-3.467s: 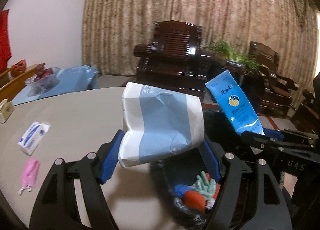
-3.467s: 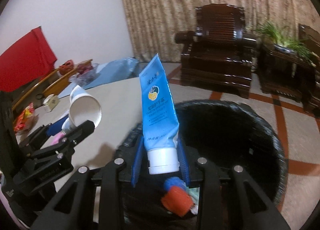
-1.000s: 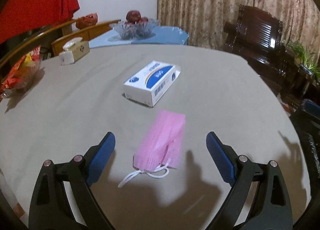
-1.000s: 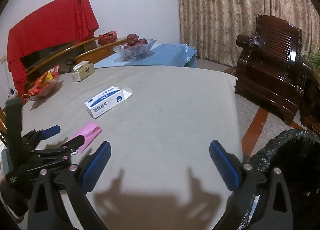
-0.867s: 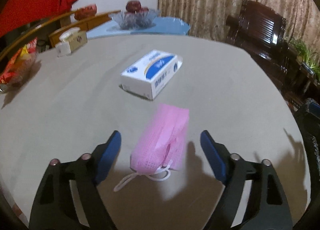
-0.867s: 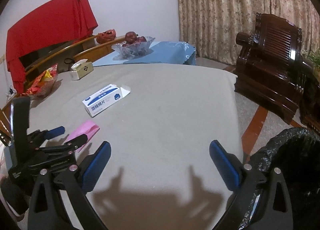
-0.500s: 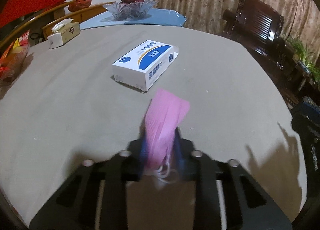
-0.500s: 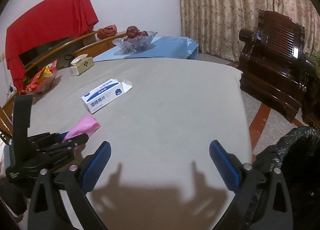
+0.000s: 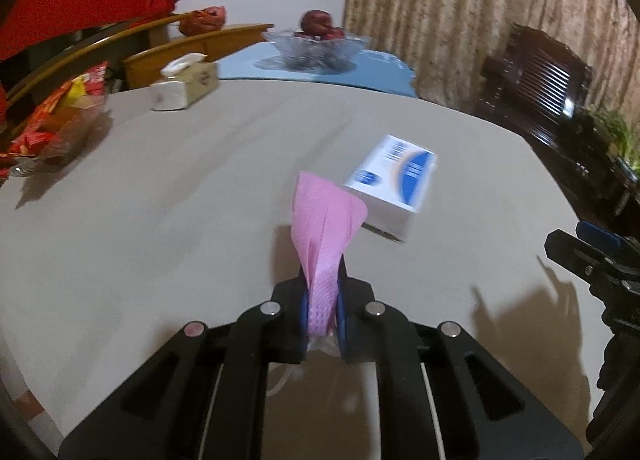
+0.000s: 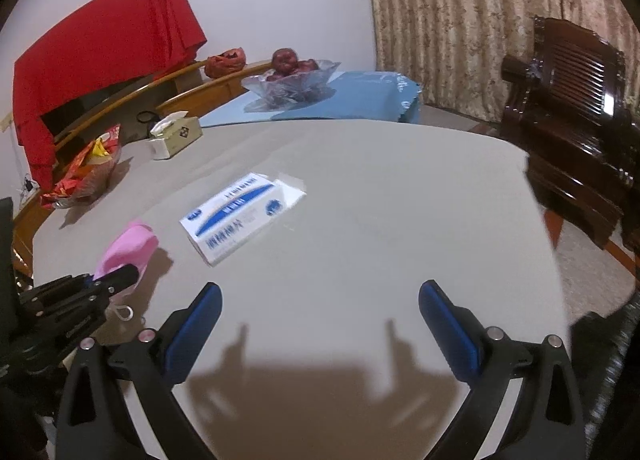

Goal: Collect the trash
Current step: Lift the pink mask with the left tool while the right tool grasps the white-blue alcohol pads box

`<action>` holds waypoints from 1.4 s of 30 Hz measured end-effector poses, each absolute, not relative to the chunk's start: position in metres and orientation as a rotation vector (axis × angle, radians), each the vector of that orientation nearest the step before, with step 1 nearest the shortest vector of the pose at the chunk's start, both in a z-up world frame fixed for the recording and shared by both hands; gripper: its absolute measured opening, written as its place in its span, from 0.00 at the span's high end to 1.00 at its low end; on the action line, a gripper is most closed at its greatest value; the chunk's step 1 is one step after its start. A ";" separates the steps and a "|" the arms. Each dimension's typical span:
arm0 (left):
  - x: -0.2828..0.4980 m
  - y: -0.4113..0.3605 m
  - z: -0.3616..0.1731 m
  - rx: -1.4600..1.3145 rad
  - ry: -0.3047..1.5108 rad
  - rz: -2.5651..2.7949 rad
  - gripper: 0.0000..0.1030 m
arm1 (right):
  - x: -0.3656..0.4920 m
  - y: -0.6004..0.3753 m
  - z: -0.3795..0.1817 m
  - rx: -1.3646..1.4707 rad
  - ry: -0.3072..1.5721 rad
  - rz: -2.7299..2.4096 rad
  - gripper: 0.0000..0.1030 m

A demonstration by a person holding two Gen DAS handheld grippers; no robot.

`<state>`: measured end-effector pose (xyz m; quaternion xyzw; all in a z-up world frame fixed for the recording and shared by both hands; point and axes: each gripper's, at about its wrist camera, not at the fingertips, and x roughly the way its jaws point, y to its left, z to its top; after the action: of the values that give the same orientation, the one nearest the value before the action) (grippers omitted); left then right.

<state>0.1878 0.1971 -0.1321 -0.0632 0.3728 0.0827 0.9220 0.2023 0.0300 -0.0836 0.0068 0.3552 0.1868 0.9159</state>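
Left gripper (image 9: 323, 302) clamped on pink face mask (image 9: 326, 228), mask raised off the grey desk (image 9: 160, 220). Right gripper (image 10: 320, 324) wide apart, holding nothing, above desk near white-and-blue box (image 10: 236, 212).

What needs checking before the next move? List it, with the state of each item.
1. Left gripper shut on the pink mask: ok, its pads pinch the lower end.
2. Mask clear of the table: cannot tell; an ear loop hangs close to the cloth.
3. Right gripper open with nothing between its fingers: ok.
4. White and blue box apart from the mask and flat on the table: ok.
5. Path from right gripper to box free: ok, only bare cloth lies between.
6. Trash bin in reach: cannot tell, only its black-lined rim shows at the right edge.
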 end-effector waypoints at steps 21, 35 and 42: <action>0.235 0.286 -0.144 -0.191 0.782 0.217 0.91 | 0.269 0.159 -0.117 -0.059 0.837 0.320 0.06; 0.241 0.274 -0.144 -0.183 0.778 0.188 0.90 | 0.251 0.107 -0.117 -0.097 0.898 0.189 0.06; 0.244 0.266 -0.143 -0.173 0.780 0.188 0.90 | 0.258 0.105 -0.115 -0.017 0.872 0.264 0.06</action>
<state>0.2440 0.2659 -0.1428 -0.0839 0.3793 0.0916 0.9169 0.2581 0.1048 -0.1146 -0.0080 0.4209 0.1276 0.8981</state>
